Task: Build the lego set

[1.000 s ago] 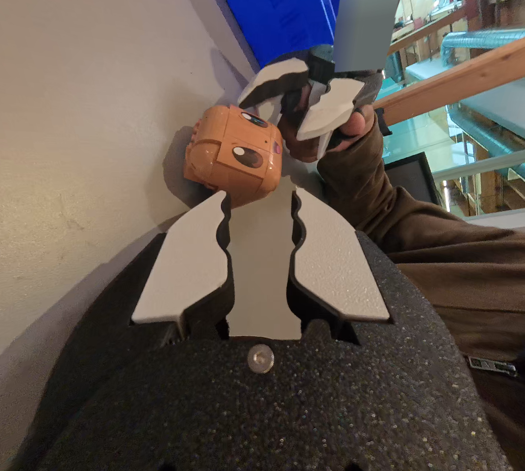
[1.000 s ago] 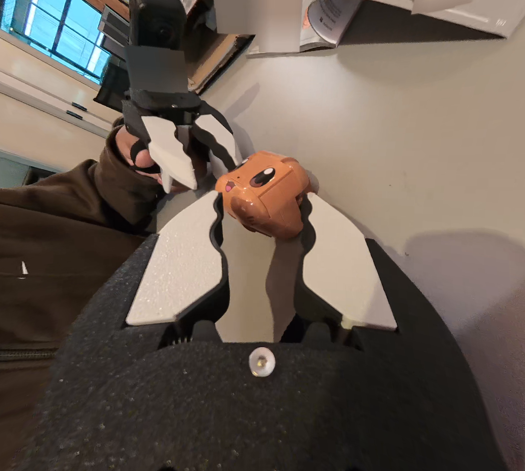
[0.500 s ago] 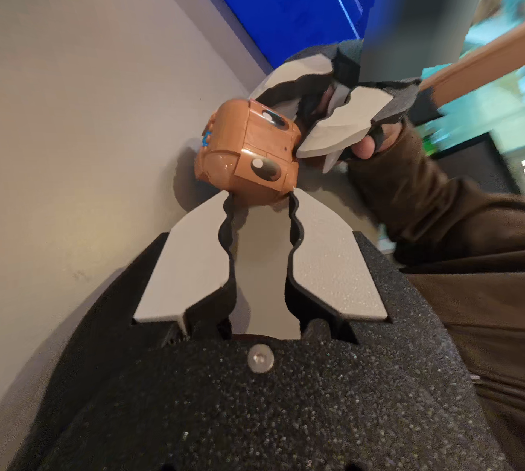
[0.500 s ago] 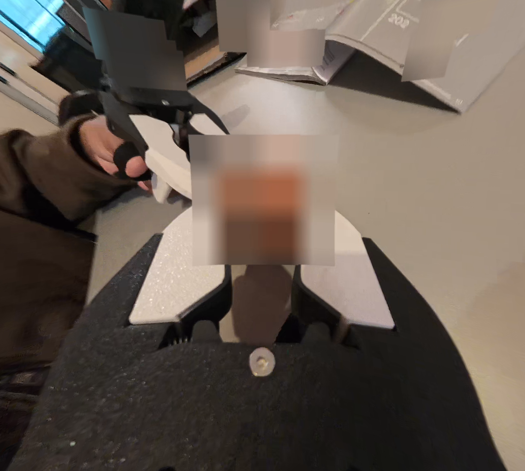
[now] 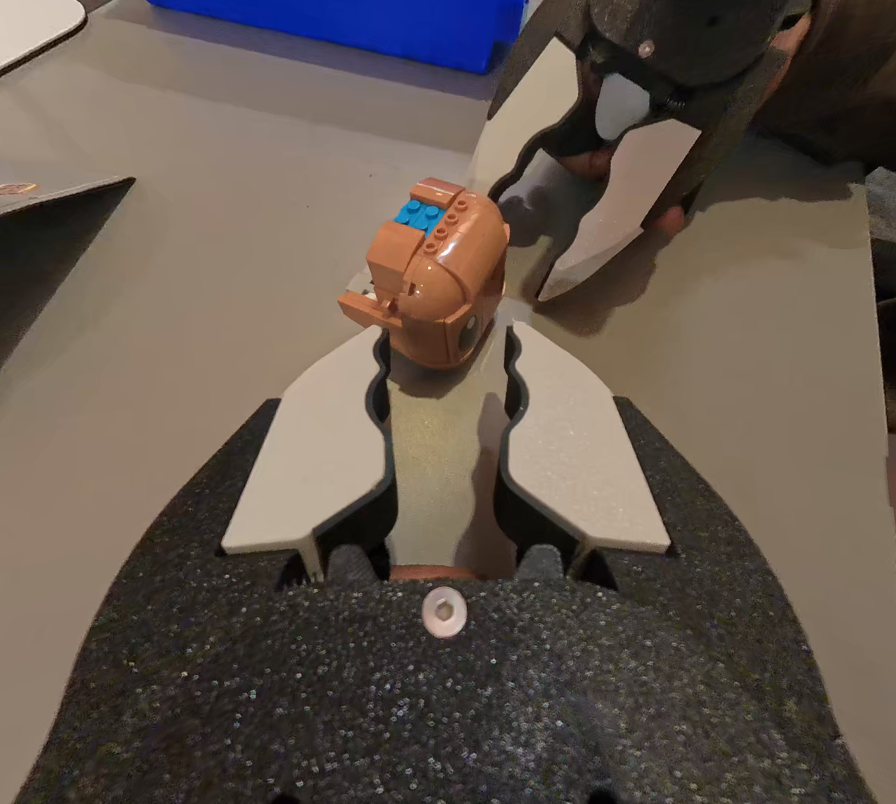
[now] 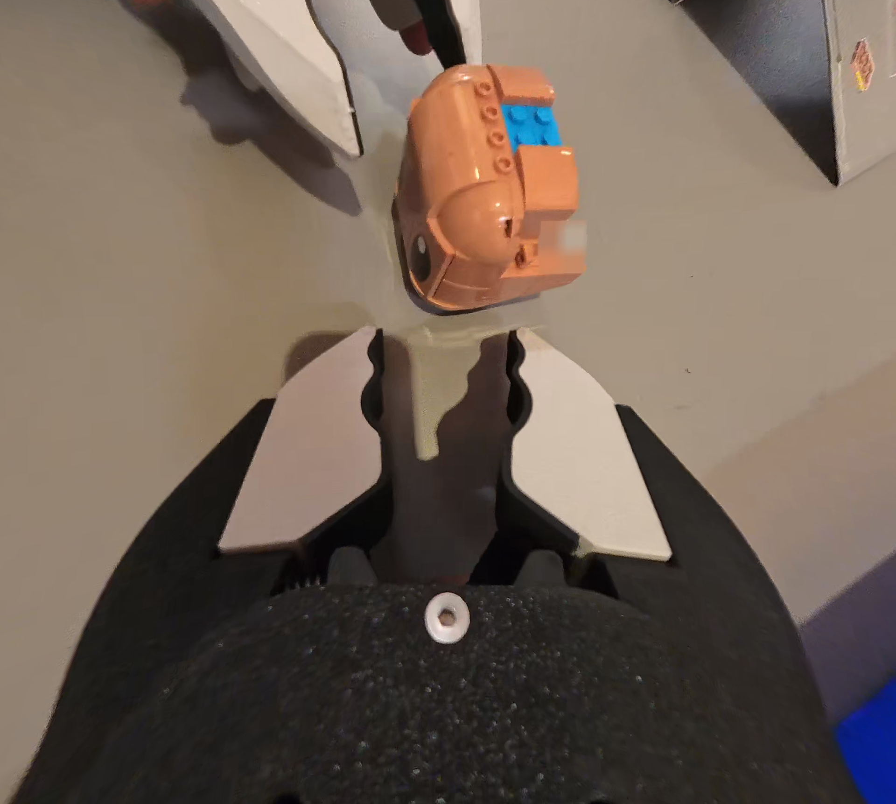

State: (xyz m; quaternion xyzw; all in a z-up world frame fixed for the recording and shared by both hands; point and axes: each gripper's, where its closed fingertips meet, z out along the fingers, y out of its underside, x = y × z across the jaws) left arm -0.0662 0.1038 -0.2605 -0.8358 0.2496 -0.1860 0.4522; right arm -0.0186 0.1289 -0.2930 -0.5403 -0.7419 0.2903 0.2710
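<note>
the rounded tan brick-built lego head [image 5: 439, 276] with blue studs now rests on the grey table [image 5: 194, 160]; a second ago my right gripper [image 6: 443, 334] clamped it. both right and left gripper [image 5: 443, 334] now sit parted, empty, flanking it.

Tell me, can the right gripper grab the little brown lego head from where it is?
Probably yes. The right gripper is open, and the lego head lies on the table just past its fingertips with nothing between them.
</note>
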